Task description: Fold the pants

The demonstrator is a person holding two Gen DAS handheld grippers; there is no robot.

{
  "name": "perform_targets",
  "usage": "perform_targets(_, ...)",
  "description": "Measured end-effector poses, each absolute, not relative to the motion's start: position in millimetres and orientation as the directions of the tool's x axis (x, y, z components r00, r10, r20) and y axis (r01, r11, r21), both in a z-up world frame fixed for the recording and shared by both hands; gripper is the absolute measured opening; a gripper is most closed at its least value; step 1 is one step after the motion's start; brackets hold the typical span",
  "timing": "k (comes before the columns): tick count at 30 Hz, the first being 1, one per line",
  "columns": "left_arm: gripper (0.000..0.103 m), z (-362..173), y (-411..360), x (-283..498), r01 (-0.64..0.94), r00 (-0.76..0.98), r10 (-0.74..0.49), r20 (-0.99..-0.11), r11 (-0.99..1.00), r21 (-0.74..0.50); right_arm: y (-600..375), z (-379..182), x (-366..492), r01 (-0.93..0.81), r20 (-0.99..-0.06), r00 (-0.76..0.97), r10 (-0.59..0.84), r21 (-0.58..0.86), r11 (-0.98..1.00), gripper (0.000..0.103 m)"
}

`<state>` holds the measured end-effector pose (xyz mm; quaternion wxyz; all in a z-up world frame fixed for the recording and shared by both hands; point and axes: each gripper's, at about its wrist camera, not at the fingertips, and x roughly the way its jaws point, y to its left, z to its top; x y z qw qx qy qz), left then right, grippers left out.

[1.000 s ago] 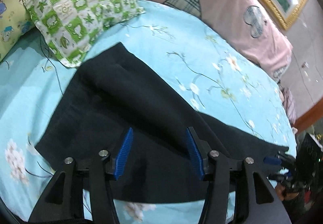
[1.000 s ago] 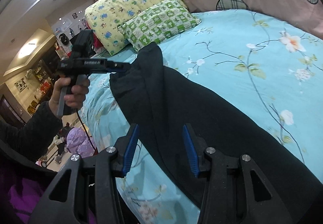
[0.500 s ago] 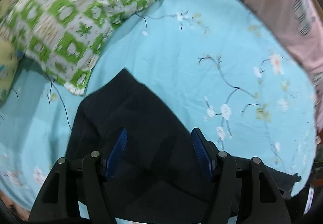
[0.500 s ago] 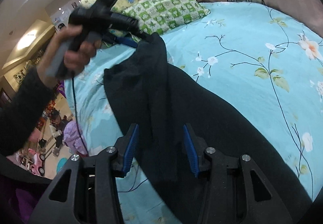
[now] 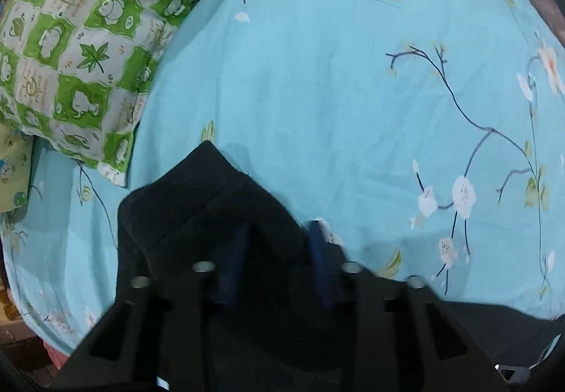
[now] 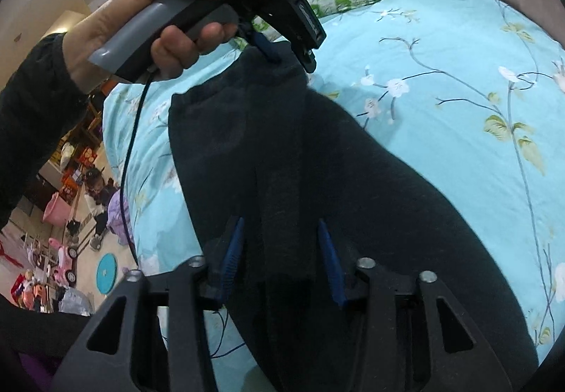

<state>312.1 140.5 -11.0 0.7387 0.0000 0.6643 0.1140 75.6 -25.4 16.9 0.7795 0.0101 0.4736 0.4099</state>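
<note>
Partly hidden: left gripper blurred amid black pants.

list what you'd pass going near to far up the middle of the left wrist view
left tool → black pants → blue floral bedsheet; the green checked pillow lies off to the far left.

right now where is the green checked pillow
The green checked pillow fills the upper left of the left wrist view, on the blue floral bedsheet, just beyond the corner of the black pants. In the right wrist view it peeks out behind the left gripper.
</note>
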Motion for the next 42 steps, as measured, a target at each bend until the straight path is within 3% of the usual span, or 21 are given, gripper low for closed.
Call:
perform_targets(2,0.009,-9.1,145.3,301.8,-0.171,0.123,0.149,-0.981,0.977,0.127,-21.8,13.3,73.1,-0.64,-0.736,0.198,0.647,0.403,0.654,0.016)
perform_targets(4,0.006,-2.9,151.0,287.9,-0.183,0.166,0.13,-0.978,0.978,0.099,-21.4,12.1,71.3,-0.646,-0.733,0.197,0.652,0.403,0.648,0.007)
perform_targets(9,0.003,22.9,163.3,248.9,-0.214,0.279,0.082,-0.957,0.977,0.022,-25.5,23.6,68.1,-0.642,-0.703,0.245,0.668,0.399,0.655,0.007)
perform_targets(15,0.003,59.5,187.6,195.7,-0.242,0.47,-0.048,-0.881,0.953,-0.181,-26.3,46.3,55.9,-0.67,-0.663,0.301,0.685,0.364,0.647,0.006)
perform_targets(22,0.003,45.1,219.9,142.3,-0.311,0.612,-0.14,-0.778,0.862,-0.4,-16.0,53.6,42.9,-0.71,-0.679,0.328,0.657,0.282,0.645,0.006)
perform_targets(31,0.003,26.7,249.9,85.3,-0.349,0.684,-0.158,-0.712,0.787,-0.51,0.2,46.0,27.7,-0.751,-0.718,0.293,0.631,0.236,0.617,0.006)
perform_targets(42,0.003,-10.9,261.3,63.6,-0.378,0.659,-0.162,-0.735,0.773,-0.51,12.8,28.6,26.0,-0.754,-0.778,0.256,0.574,0.211,0.622,0.006)
